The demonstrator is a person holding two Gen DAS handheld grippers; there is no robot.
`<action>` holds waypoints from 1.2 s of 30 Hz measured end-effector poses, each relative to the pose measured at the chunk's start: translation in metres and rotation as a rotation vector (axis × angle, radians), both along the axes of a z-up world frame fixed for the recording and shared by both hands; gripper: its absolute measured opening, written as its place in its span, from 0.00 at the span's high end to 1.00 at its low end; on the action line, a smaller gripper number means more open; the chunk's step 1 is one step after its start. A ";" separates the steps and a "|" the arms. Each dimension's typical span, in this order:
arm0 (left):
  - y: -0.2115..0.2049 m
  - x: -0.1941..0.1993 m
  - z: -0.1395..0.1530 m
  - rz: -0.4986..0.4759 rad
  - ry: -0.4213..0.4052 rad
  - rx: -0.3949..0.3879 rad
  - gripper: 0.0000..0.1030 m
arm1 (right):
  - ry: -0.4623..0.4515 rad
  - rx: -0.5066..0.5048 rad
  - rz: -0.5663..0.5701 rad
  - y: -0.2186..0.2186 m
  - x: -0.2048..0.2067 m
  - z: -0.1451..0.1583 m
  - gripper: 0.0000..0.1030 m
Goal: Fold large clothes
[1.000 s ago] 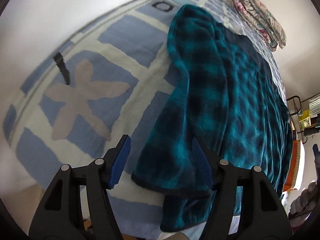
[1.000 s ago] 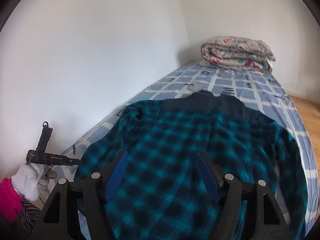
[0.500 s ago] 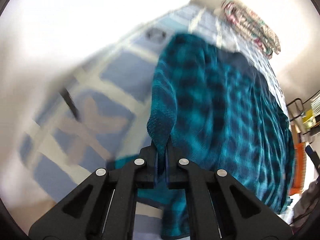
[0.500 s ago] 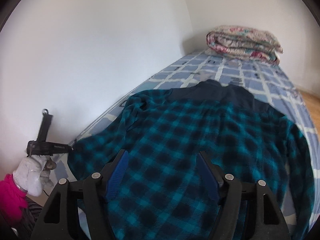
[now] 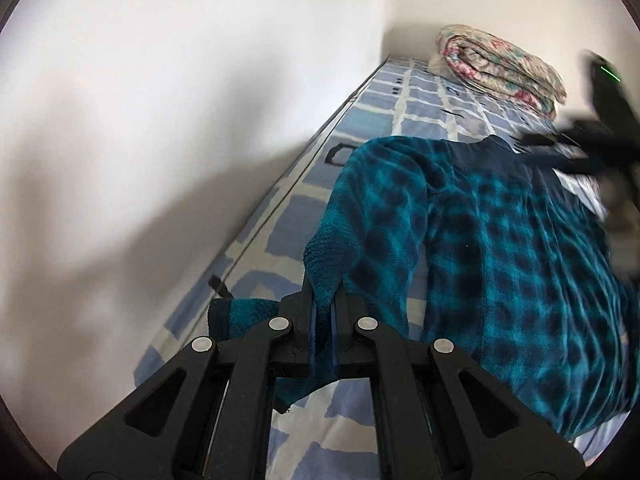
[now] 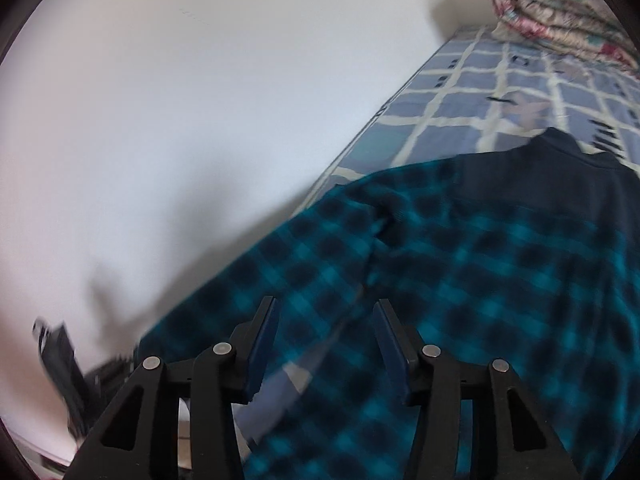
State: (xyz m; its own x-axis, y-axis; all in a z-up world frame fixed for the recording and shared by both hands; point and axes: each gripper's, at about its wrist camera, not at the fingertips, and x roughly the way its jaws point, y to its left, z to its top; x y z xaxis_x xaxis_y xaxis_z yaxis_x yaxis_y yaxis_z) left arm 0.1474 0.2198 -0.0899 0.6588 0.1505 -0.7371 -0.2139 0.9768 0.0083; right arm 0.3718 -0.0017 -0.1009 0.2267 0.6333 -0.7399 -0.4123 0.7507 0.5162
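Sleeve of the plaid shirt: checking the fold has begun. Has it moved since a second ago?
Yes. The sleeve, flat on the bed before, is now pinched in the left gripper and lifted off the bedspread, toward the shirt's body.

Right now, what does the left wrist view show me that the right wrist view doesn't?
Only the left wrist view shows the left gripper shut on the sleeve of the plaid shirt, lifting it off the bed.

Only the right wrist view shows the right gripper open above the shirt's body, gripping nothing.

Both show the shirt spread on the checked bed, the folded quilt at the far end, and the white wall.
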 end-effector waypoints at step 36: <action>-0.065 -0.038 -0.002 -0.255 -0.046 0.164 0.98 | 0.180 -0.138 -0.126 0.062 0.108 -0.047 1.00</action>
